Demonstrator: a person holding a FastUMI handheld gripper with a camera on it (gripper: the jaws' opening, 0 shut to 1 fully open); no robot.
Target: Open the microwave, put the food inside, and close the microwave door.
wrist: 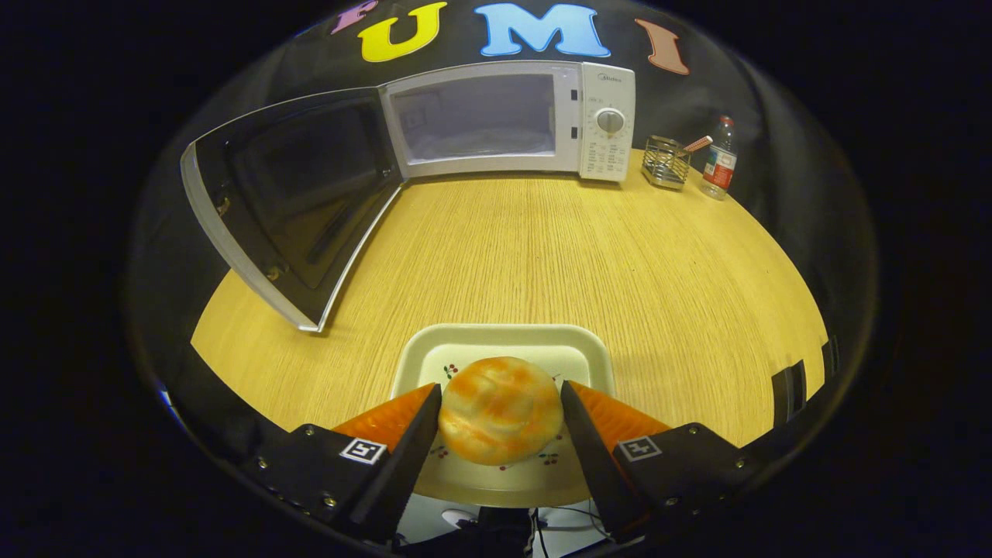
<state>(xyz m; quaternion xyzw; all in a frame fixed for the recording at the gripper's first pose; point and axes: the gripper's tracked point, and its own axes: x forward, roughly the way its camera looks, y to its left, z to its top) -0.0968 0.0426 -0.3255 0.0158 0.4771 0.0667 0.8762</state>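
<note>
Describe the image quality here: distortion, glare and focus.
Gripper view: fisheye bends the table edge and the open microwave door into curves; warm light, soft glare on the microwave window; the bun between the claw fingers is sharp, both fingers touching its sides.

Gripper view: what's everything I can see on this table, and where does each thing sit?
White microwave oven: one, at the table's far edge, door swung wide open.
Round orange-and-cream bun: one, on the tray, between the fingers.
Cream plastic tray: one, cherry print, near table edge.
Wire mesh holder: one, metallic, right of the microwave.
Clear plastic bottle: one, red label, right of the holder.
Wooden table: one, light yellow.
Gripper: one, fingers flanking the bun; full contact unclear.
</note>
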